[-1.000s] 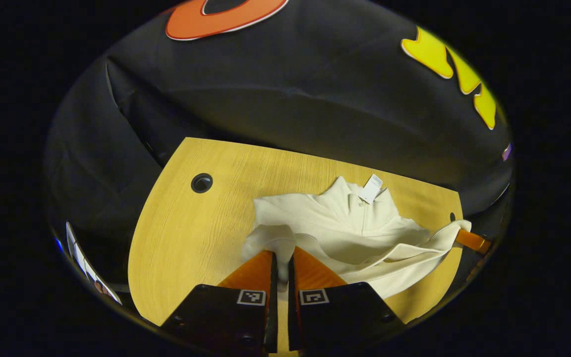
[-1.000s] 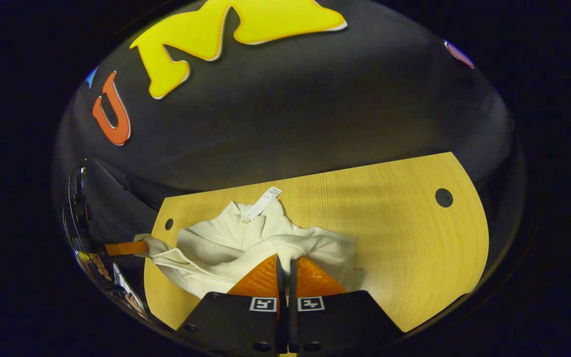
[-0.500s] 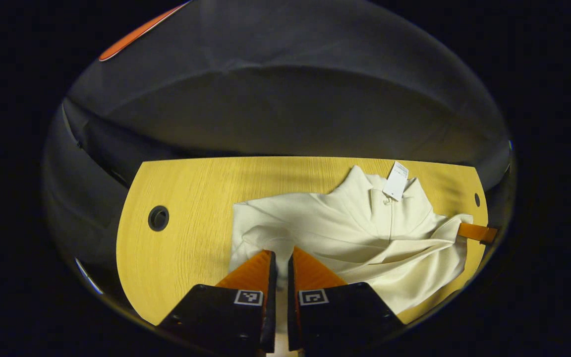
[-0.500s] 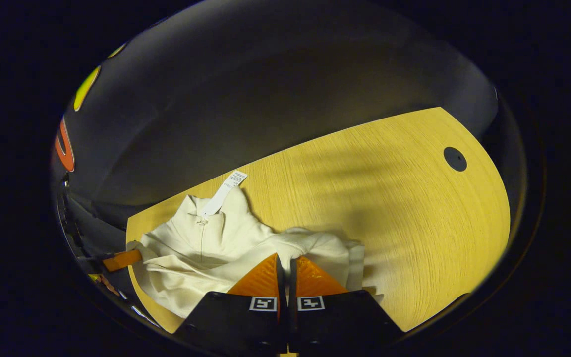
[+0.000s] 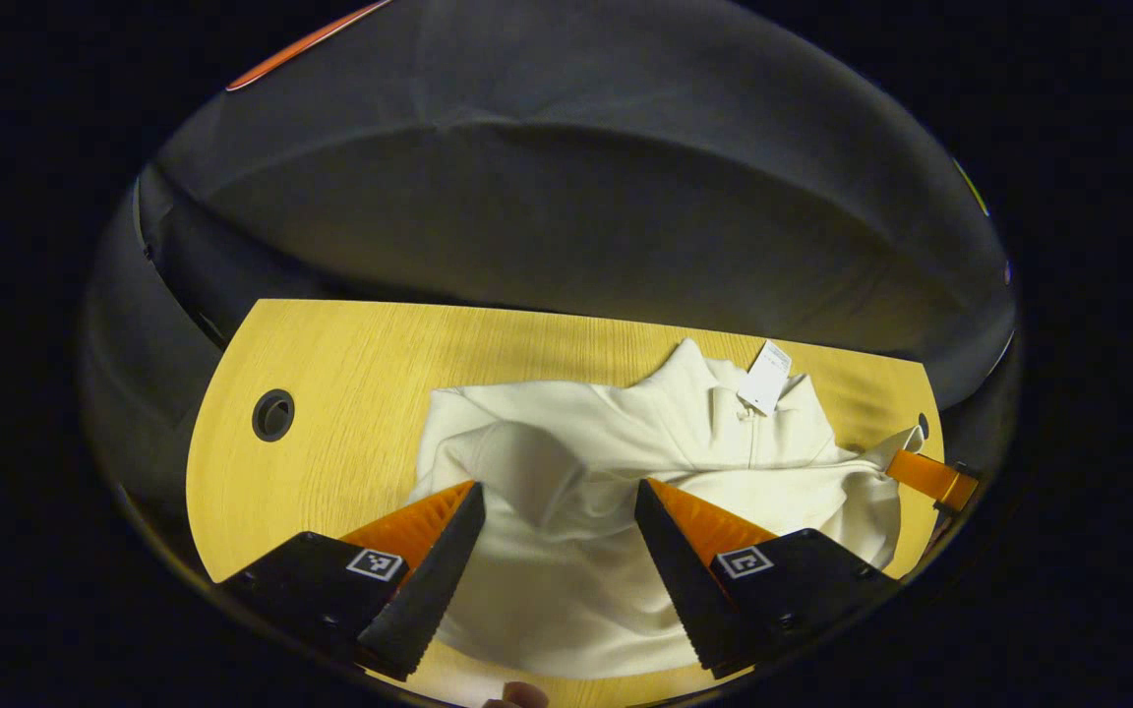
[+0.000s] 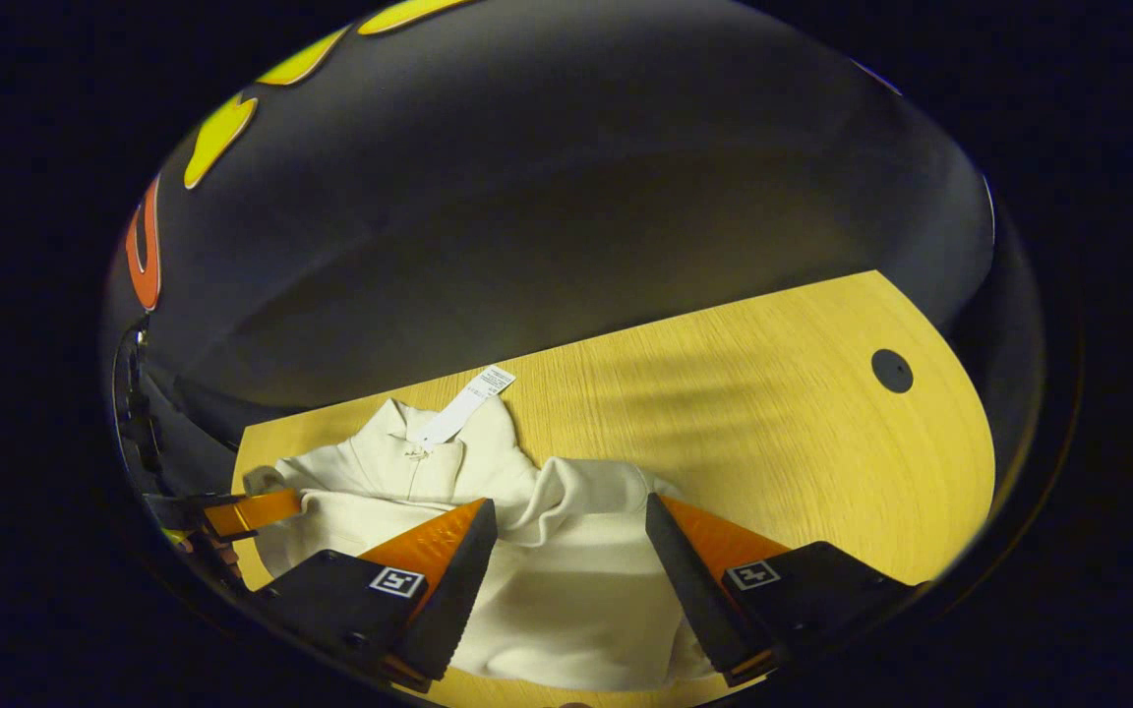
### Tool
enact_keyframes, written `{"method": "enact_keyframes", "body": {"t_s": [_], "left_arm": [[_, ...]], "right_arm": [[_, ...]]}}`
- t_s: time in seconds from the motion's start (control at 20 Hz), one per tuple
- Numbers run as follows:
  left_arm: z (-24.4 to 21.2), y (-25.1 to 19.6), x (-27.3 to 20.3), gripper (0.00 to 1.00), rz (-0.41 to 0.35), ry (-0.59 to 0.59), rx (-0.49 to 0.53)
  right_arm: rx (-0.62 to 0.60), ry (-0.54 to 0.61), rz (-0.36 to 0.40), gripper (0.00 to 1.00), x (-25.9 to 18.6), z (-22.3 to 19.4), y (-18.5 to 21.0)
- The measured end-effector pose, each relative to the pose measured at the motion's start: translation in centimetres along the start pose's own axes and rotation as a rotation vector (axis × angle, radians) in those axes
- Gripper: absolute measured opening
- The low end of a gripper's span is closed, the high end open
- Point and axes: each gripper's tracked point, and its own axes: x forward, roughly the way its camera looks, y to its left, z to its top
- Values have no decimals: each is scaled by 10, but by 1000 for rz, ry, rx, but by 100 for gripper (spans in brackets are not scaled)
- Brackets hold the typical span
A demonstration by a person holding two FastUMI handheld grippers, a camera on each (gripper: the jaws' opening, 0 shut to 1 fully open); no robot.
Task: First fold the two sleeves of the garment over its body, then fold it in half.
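A cream garment [image 5: 645, 462] is spread on a yellow wooden table [image 5: 350, 393], in front of the booth's black cloth wall [image 5: 566, 197]. Its collar [image 5: 724, 383] is turned toward the wall, and a white tag [image 5: 765, 377] is laid across the collar. The cloth is rumpled, with a sleeve [image 5: 517, 462] seen doubled over the body in soft folds.

In the left gripper view, the left gripper [image 5: 559, 492] is held over the near part of the garment with its fingers spread wide. Nothing is gripped between them; cloth is seen through the gap. A round cable hole [image 5: 272, 415] is cut in the table to the left, well apart from the garment. At the far right edge, the right gripper [image 5: 930, 476] is seen just beside the garment's other side; whether it touches the cloth cannot be told.

In the right gripper view, the right gripper [image 6: 571, 506] is likewise held wide apart above the garment [image 6: 566, 580], with nothing held. A raised fold [image 6: 576, 492] of cloth is seen between its fingers. The tag [image 6: 468, 403] lies at the collar, pointing toward the wall [image 6: 566, 197]. A second round hole [image 6: 892, 371] is seen in the bare table [image 6: 773, 413] to the right, well apart from the garment. At the left edge, the left gripper [image 6: 252, 511] is seen beside the garment's edge.
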Motion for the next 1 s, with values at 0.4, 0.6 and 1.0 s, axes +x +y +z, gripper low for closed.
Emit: {"method": "enact_keyframes", "body": {"t_s": [0.4, 0.6, 1.0], "left_arm": [[3, 23, -57, 100, 38, -73, -35], [-2, 21, -142, 100, 52, -195, 8], [-27, -3, -314, 99, 18, -449, 9]], "right_arm": [[-76, -112, -3, 93, -67, 23, 19], [-145, -218, -22, 93, -140, 27, 30], [-249, -452, -14, 96, -332, 16, 37]]}}
